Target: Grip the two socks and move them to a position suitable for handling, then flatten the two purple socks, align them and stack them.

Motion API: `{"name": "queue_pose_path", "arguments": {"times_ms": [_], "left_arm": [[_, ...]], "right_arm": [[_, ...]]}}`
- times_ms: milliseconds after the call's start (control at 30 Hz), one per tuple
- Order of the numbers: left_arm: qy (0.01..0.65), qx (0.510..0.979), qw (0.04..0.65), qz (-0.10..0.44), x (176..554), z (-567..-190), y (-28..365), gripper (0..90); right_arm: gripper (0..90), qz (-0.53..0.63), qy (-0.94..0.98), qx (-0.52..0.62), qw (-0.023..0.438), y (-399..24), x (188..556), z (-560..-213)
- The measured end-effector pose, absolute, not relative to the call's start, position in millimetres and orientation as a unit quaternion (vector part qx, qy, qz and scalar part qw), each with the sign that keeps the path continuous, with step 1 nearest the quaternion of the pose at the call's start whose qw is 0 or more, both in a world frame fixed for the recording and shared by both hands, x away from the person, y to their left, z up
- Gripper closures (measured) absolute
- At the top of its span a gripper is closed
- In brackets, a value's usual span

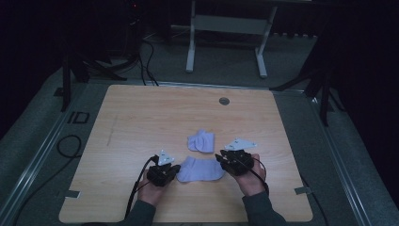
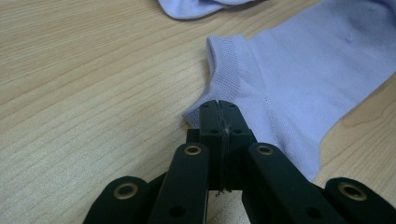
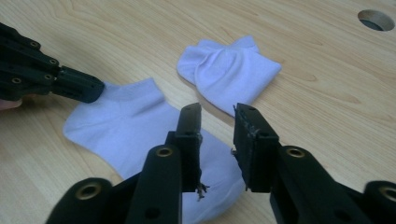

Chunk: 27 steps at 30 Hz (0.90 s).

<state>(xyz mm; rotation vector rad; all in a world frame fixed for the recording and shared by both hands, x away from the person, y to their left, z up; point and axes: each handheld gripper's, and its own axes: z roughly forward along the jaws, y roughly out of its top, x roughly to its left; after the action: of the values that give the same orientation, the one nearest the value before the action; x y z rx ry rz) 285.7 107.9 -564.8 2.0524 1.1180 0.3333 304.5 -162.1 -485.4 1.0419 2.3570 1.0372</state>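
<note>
Both forearms come in from the near edge of the pale wooden table (image 1: 141, 117), each hand wrapped round a black two-jaw gripper. The left gripper (image 2: 218, 114) lies low, almost level with the tabletop, and its jaws are pressed together on the ribbed cuff corner of the flat pale lilac ankle sock (image 2: 299, 79), pinching the cloth. The right gripper (image 3: 217, 126) is held above the sock's other end, pointing forward and down; its jaws stand apart with nothing between them. That sock (image 1: 201, 169) lies spread near the table's front edge between the two hands. A second lilac sock, folded over on itself (image 3: 231, 70), rests just beyond it, apart from it. On the floor left of the table a dark mark seems to read "ID" (image 1: 78, 117), though the dim light makes this uncertain.
</note>
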Motion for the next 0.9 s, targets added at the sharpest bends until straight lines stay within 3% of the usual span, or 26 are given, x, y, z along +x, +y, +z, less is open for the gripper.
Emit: {"name": "queue_pose_path", "arguments": {"times_ms": [900], "left_arm": [[0.435,0.805,0.379,0.143,283.1,-565.1,104.4,88.2]], "right_arm": [[61.8,0.341,0.874,0.314,0.144,-139.6,347.5,-490.3]]}}
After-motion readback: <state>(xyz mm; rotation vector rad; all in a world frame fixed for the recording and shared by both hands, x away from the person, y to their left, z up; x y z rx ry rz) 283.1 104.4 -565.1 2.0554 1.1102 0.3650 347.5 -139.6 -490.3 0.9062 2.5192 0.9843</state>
